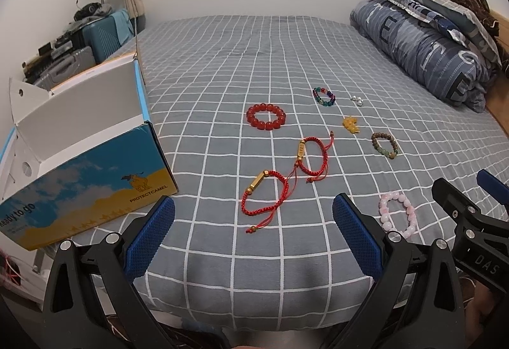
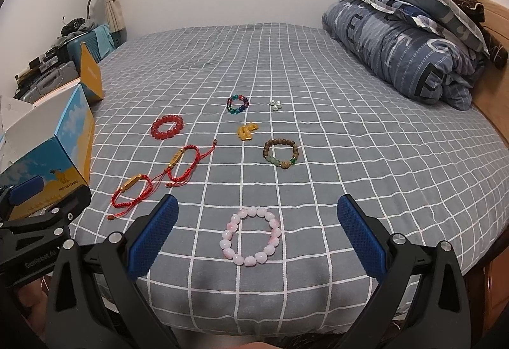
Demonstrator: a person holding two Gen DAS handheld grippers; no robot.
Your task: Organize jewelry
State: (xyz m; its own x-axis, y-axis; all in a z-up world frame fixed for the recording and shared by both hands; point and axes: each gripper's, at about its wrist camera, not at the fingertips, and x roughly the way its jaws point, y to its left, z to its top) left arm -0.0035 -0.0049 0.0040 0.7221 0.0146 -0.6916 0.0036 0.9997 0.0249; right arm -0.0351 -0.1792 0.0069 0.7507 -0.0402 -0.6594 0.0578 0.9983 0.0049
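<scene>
Glossy pink bead bracelet (image 2: 251,236) on grid-checked bedsheet (image 2: 318,94); left claw (image 1: 253,232), right claw (image 2: 257,234) spread apart, empty.

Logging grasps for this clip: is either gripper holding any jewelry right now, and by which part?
Nothing is held. The left gripper and right gripper are both open above the bedsheet.

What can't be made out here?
- Box inside: both views, hidden by its walls.
- Silver beads: both views, too small to identify.
- Yellow piece: bunched; form unclear.
- Right claw in left view: cut off by the edge.
</scene>
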